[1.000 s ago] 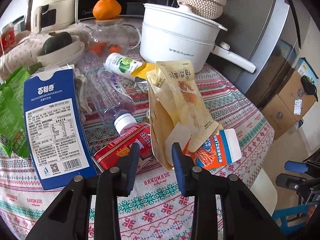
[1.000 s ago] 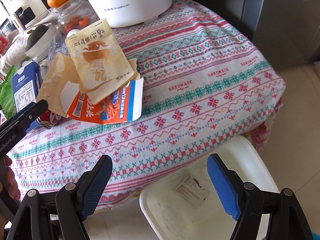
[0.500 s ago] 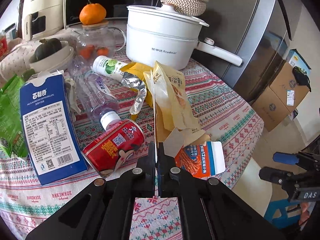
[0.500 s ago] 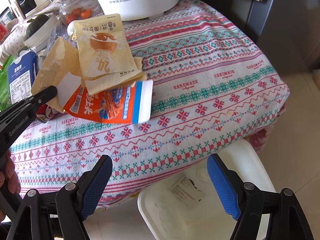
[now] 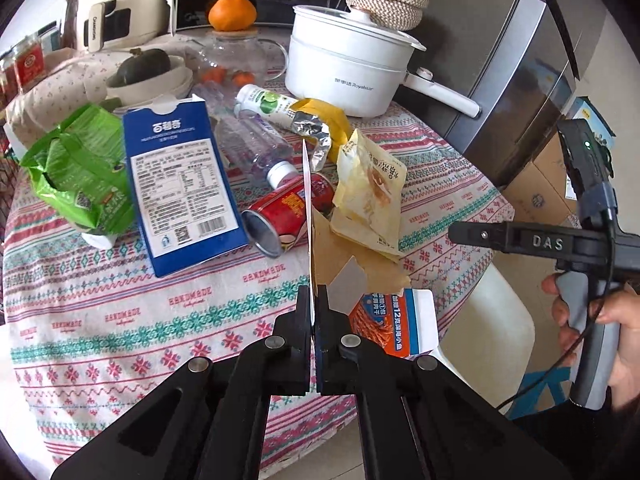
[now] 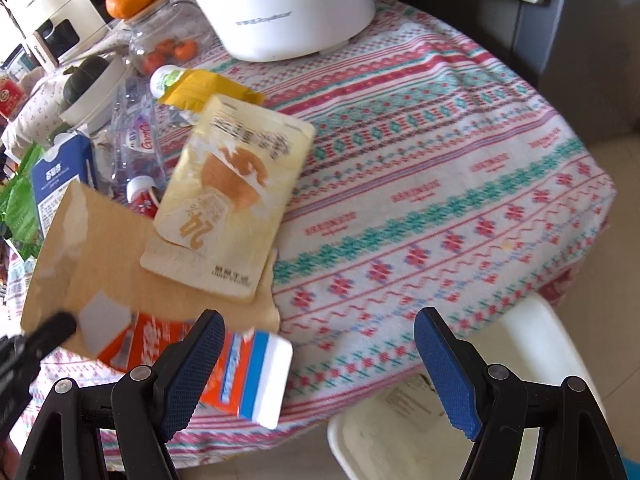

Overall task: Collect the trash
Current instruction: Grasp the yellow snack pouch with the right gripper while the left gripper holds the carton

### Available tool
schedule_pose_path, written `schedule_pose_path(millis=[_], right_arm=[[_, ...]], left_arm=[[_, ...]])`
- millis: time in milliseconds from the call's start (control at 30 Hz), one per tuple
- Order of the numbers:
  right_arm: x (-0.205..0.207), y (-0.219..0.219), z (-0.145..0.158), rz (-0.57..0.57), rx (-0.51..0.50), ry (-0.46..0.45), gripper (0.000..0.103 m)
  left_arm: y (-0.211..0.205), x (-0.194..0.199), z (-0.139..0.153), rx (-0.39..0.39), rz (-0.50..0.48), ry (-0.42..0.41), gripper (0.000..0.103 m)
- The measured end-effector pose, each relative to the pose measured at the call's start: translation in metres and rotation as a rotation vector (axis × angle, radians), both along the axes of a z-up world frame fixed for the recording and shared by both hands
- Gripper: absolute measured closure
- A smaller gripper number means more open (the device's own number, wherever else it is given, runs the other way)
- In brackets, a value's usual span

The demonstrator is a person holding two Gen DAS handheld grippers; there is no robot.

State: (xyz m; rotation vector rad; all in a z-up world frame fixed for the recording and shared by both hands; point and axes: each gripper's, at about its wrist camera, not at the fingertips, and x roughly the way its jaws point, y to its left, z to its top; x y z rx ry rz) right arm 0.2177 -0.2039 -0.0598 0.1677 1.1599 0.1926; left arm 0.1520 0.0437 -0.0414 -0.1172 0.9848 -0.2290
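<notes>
My left gripper (image 5: 314,300) is shut on the flap of an opened orange and blue carton (image 5: 394,330) and holds it over the table's near edge; the carton also shows in the right wrist view (image 6: 256,376). A pale yellow snack pouch (image 5: 370,188) lies on its brown inner flap (image 6: 108,252). My right gripper (image 6: 316,364) is open and empty, above the table edge and the white bin (image 6: 424,432). A red can (image 5: 286,212), a blue box (image 5: 180,176), a clear bottle (image 5: 256,148) and a green bag (image 5: 80,168) lie on the table.
A white pot (image 5: 348,74), a glass jar with an orange (image 5: 232,14) on it, a bowl and appliances stand at the back. A fridge (image 5: 532,64) and cardboard boxes are to the right. The patterned tablecloth (image 6: 440,160) covers the round table.
My left gripper closed on the carton's flap and pulled it toward the table's near edge, dragging the pouch along. The right gripper moved closer to the table, still open.
</notes>
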Motion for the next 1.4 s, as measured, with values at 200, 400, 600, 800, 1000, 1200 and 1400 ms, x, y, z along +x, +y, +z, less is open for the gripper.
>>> schedule_pose_path(millis=[200, 400, 600, 800, 1000, 1200, 1400], right_arm=[[0.018, 0.029, -0.012, 0.007, 0.056, 0.022, 0.021], [0.042, 0.046, -0.015, -0.037, 0.119, -0.002, 0.021], [0.073, 0.056, -0.022, -0.092, 0.165, -0.005, 0.021], [0.096, 0.075, -0.036, -0.098, 0.132, 0.005, 0.021], [0.099, 0.075, -0.062, -0.116, 0.148, 0.091, 0.059], [0.082, 0.057, -0.048, -0.094, 0.126, 0.057, 0.095], [0.059, 0.021, -0.021, -0.108, 0.163, 0.03, 0.096]], left_arm=[[0.025, -0.012, 0.0, 0.02, 0.023, 0.008, 0.103], [0.042, -0.017, 0.009, 0.028, 0.039, -0.014, 0.103], [0.052, -0.016, 0.014, 0.04, 0.04, -0.023, 0.103], [0.06, -0.015, 0.015, 0.033, 0.05, -0.018, 0.103], [0.06, -0.015, 0.018, 0.027, 0.056, -0.025, 0.103], [0.051, -0.02, 0.03, 0.017, 0.049, -0.07, 0.103], [0.044, -0.027, 0.047, -0.014, 0.047, -0.12, 0.103]])
